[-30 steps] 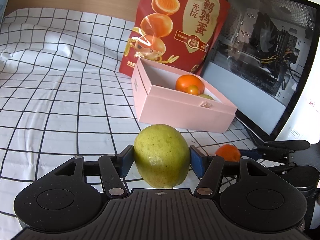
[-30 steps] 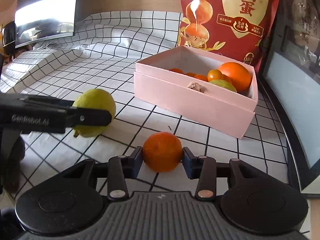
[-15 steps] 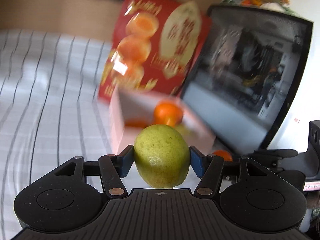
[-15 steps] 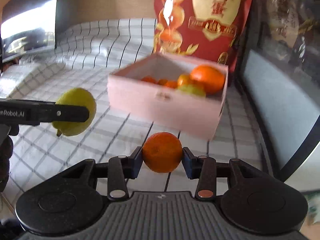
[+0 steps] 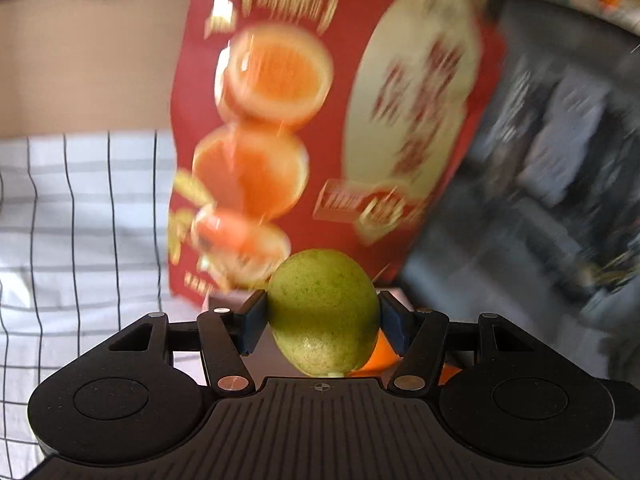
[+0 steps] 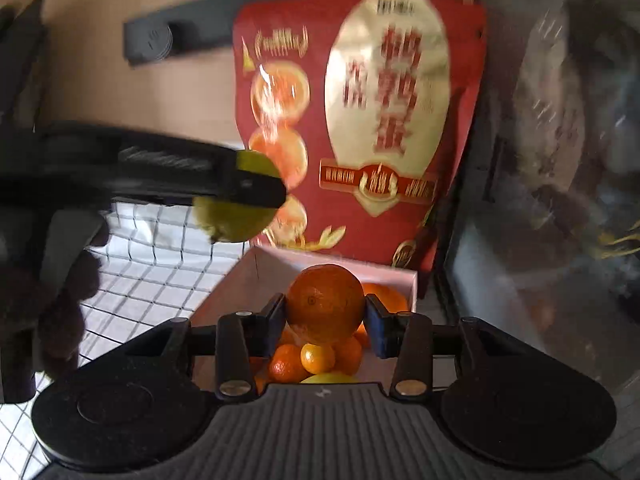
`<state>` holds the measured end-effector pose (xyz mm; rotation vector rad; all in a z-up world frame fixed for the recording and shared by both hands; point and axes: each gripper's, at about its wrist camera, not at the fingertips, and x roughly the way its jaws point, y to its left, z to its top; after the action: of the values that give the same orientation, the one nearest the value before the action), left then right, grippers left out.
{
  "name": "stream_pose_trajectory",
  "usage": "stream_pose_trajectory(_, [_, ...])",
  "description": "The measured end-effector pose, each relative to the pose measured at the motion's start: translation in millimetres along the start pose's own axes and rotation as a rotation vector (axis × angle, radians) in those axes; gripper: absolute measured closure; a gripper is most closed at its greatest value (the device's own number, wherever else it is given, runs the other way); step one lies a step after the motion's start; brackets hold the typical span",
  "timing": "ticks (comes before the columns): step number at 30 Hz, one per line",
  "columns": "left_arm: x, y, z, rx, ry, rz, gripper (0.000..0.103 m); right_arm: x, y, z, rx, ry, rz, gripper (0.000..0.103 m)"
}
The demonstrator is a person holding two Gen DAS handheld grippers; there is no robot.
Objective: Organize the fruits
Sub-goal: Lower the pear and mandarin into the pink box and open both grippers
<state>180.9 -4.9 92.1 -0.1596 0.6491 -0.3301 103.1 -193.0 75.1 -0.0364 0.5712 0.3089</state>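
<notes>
Lime [image 5: 323, 314]: clamped in left gripper [image 5: 323, 318], raised before red bag [image 5: 320, 128].
Orange [image 6: 325, 303]: clamped in right gripper [image 6: 325, 322], above pink box [image 6: 256, 268].
Box: holds small oranges [image 6: 316, 357].
Cloth [image 5: 80, 216]: checked, left of bag.

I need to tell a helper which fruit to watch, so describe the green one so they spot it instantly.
Find the tall red snack bag standing behind the pink box. In the air to its left, the left hand-held gripper clamps the green fruit. It is the only yellow-green, lemon-shaped piece held; the other held fruit is orange.
</notes>
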Motion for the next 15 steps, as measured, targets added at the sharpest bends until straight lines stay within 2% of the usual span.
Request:
stream_pose_trajectory(3, [27,12,-13,-0.022,0.065,0.029,0.038,25,4,-13,0.018,0.06,0.041,0.061])
stream_pose_trajectory(7, [50,25,-27,-0.065,0.111,0.032,0.038,46,19,-29,-0.016,0.109,0.056,0.061])
stream_pose_trajectory(11, [51,19,-29,0.008,0.085,0.054,0.041,48,35,-37,-0.111,0.084,0.008,0.061])
stream_pose_trajectory(13, [46,18,-24,0.009,0.048,0.057,0.041,46,40,-42,-0.139,0.076,0.003,0.061])
stream_pose_trajectory(15, [38,18,-19,-0.009,0.01,0.025,0.041,46,43,-44,-0.163,0.066,-0.007,0.061])
